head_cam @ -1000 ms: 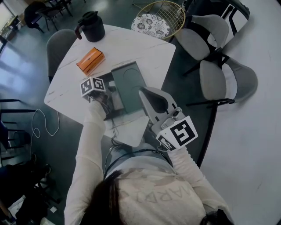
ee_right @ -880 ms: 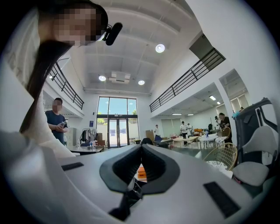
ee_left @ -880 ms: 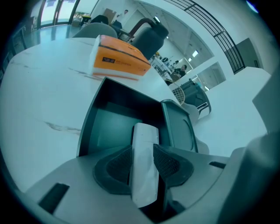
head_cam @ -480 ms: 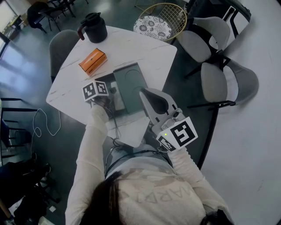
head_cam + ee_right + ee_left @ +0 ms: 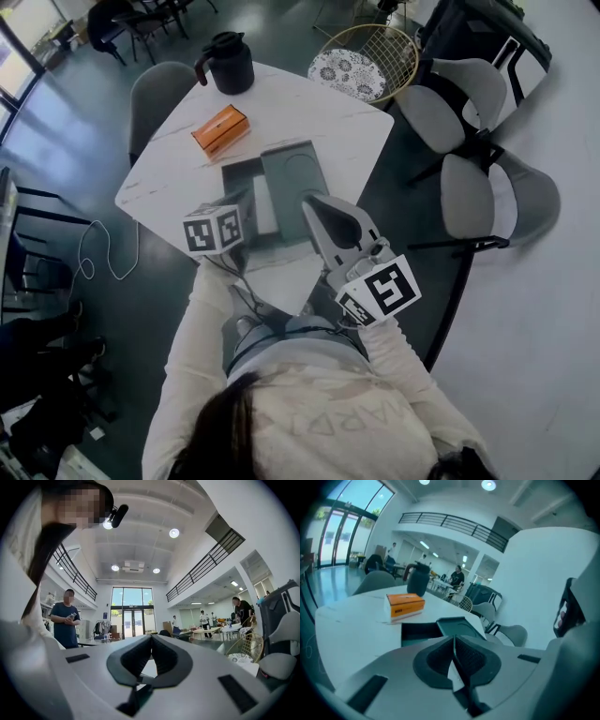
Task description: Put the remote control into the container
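Observation:
A dark grey container (image 5: 240,183) lies open on the white table (image 5: 178,173), its lid (image 5: 292,178) flat beside it on the right. In the left gripper view the container (image 5: 419,631) is dark inside, and I cannot make out the remote control in any view. My left gripper (image 5: 242,208) hangs above the container's near end. Its jaws have just been closing and now meet with nothing between them (image 5: 453,644). My right gripper (image 5: 323,212) stays over the table's near right edge, shut and empty (image 5: 151,641).
An orange box (image 5: 221,130) and a black jug (image 5: 228,62) stand on the far side of the table. Grey chairs (image 5: 497,192) and a round wire basket (image 5: 364,62) crowd the right side. A cable (image 5: 98,253) lies on the floor to the left.
My left gripper has lifted off the container, rolled and drawn back towards me; its jaws have shut. The right gripper has stayed where it was.

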The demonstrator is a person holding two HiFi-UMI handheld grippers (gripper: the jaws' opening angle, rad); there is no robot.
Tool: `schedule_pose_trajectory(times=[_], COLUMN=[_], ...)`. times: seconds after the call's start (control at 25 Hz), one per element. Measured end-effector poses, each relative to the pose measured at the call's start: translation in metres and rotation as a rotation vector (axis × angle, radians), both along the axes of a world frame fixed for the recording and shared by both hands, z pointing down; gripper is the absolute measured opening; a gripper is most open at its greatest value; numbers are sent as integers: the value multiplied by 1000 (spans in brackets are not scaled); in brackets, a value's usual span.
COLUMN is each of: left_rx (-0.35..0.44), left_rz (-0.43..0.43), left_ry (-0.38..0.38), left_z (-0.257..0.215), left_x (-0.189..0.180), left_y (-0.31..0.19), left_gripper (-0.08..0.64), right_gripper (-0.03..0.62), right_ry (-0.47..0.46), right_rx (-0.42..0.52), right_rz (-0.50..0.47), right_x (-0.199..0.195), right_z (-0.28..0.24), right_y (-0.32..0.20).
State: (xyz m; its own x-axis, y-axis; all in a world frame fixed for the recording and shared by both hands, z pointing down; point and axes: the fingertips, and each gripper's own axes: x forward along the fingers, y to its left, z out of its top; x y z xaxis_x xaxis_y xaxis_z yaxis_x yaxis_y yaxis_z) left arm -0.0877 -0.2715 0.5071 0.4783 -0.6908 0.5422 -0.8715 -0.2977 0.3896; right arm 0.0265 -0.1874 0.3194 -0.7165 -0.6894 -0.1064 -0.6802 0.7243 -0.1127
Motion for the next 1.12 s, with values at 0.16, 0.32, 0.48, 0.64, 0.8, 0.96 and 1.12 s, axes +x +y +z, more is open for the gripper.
schedule_pose_trajectory(times=[0.16,0.32,0.48,0.64,0.8,0.96,1.12], left_rx=[225,398,495,566,643,688,717], left_rz=[31,43,40,22,38,53,89], left_ry=[-35,-32,-42,-63,-80,-94,-134], left_z=[-48,-92,-120,-136,-155,-174,-189], left_x=[7,14,11,1,-11,-32,-54], left_y=[25,58,89,118,149,187,224], left_gripper=[14,14,14,12,12,12,12], right_gripper=[15,15,15,15,15,15,15], right_ry=[-14,-19,-15,-5,9,19,29], right_rx=[0,3,5,7,18,26,35], right_rz=[-36,-73,-95,-98,-90,-75,-52], right_x=[-3,-5,-12,-21,-36,-59,-89], right_z=[1,3,6,6,4,0,-4], right_y=[10,21,33,52,77,108,144])
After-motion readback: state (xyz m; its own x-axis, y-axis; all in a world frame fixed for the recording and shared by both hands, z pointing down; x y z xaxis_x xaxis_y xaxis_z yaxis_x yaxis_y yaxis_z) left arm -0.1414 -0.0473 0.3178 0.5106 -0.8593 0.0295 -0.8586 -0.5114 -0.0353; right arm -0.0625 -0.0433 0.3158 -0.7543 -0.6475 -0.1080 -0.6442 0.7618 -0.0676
